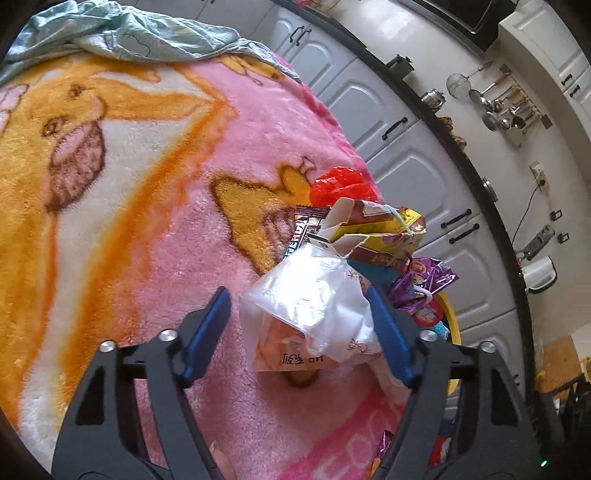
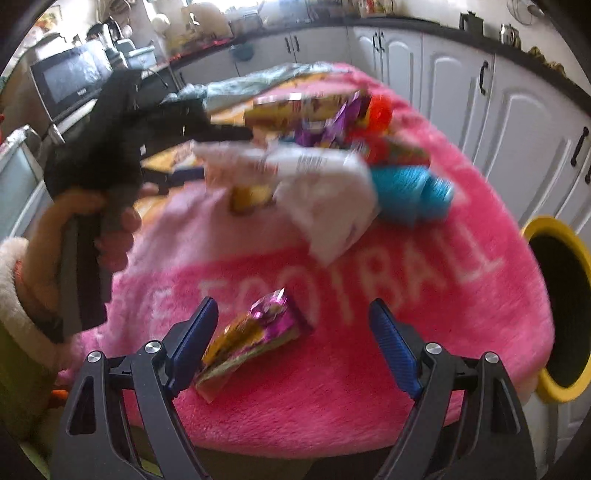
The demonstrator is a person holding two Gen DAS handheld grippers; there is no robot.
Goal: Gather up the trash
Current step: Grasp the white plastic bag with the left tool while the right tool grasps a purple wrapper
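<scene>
A plush pink blanket (image 1: 229, 155) with orange cartoon figures and white lettering covers the table, a pale green cloth (image 1: 122, 33) bunched at its far end. White kitchen cabinets (image 1: 399, 155) with dark handles run behind under a dark worktop; utensils (image 1: 506, 107) hang on the wall, and a microwave (image 2: 70, 77) stands opposite. Trash clusters near the blanket's edge — a white plastic bag (image 1: 314, 306), a yellow carton (image 1: 384, 229), purple wrappers (image 1: 424, 284). The left hand-held gripper (image 1: 299, 332) stands partly open around the bag, one pad touching it. The right hand-held gripper (image 2: 291, 347) gapes wide over a foil wrapper (image 2: 255, 336). A yellow-rimmed bin (image 2: 554, 314) sits beside the table.
</scene>
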